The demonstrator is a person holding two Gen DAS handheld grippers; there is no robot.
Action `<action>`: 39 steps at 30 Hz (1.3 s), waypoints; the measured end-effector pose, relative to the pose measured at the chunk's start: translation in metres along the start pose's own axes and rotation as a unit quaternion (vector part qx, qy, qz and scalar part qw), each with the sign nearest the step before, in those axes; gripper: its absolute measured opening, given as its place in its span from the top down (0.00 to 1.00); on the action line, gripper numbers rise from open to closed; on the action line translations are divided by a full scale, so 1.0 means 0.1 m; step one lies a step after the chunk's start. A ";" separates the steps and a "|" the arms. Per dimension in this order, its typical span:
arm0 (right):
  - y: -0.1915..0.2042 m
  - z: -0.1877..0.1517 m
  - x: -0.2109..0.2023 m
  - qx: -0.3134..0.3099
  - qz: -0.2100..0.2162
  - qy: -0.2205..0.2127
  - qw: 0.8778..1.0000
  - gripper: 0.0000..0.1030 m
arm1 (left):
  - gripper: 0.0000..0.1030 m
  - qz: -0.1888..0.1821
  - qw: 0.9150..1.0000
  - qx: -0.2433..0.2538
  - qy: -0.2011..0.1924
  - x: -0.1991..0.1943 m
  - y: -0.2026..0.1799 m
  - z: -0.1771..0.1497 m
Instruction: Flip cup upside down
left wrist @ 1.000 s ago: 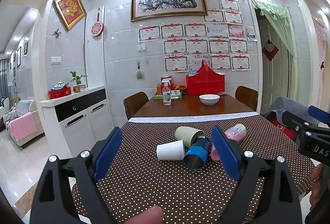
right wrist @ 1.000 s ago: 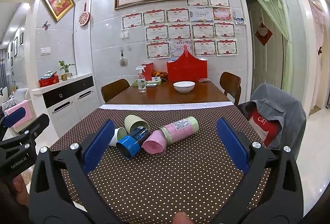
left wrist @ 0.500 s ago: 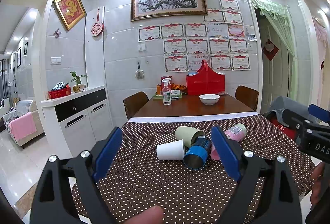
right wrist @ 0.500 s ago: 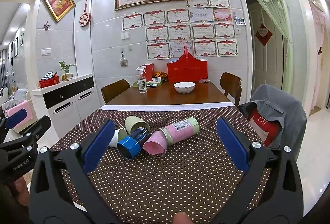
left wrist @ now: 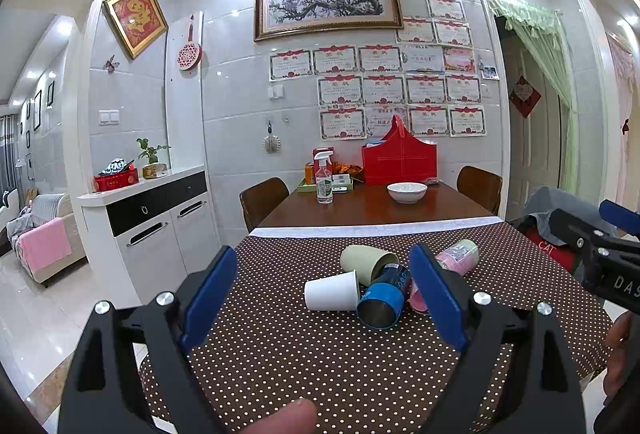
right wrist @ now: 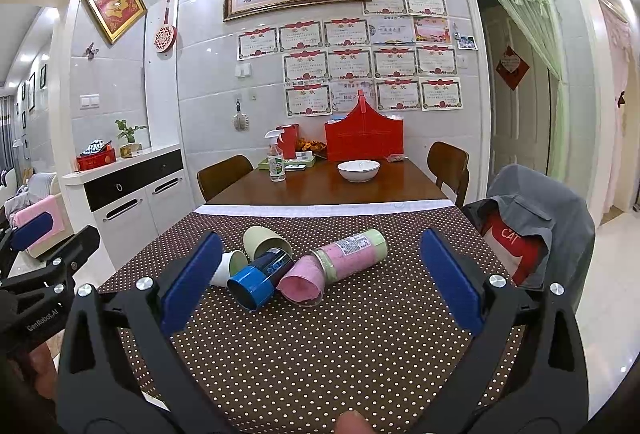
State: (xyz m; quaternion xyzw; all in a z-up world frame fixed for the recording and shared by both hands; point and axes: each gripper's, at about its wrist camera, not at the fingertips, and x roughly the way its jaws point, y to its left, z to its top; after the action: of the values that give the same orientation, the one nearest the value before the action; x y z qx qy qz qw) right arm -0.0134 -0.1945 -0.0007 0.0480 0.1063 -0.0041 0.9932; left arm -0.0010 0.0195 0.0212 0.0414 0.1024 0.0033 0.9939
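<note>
Left gripper (left wrist: pixel 320 292) and right gripper (right wrist: pixel 318 282) both unmoved since a moment ago, jaws wide and empty — white paper cup (left wrist: pixel 332 290), blue cup (right wrist: pixel 260 274), green cup (right wrist: pixel 266 244), pink cup (right wrist: pixel 302 280) on their sides, clustered mid-tabletop (right wrist: pixel 360 354), nothing shifted.

Both tongs (left wrist: pixel 324 298) (right wrist: pixel 320 282) wide open, empty

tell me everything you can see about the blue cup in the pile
The blue cup lies on its side on the dotted tablecloth, open mouth toward the cameras. It has a bright blue band at the rim, a dark body with blue markings, and a shiny metallic-looking inside. It sits mid-pile: the white cup on its left, the green cup behind, the pink cup on its right, all seemingly touching it. Neither gripper holds it.
</note>
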 end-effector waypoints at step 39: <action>-0.27 -0.32 1.41 -0.019 -0.001 0.107 0.994 0.06 | 0.16 -0.033 0.979 0.121 0.162 2.09 0.00 -0.46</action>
State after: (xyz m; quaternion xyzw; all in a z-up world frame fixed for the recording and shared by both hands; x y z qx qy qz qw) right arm 0.1173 -0.2175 -0.0642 0.0290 0.2122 0.0024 0.9768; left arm 0.1939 0.0267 -0.0664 0.1571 0.2628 -0.0351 0.9513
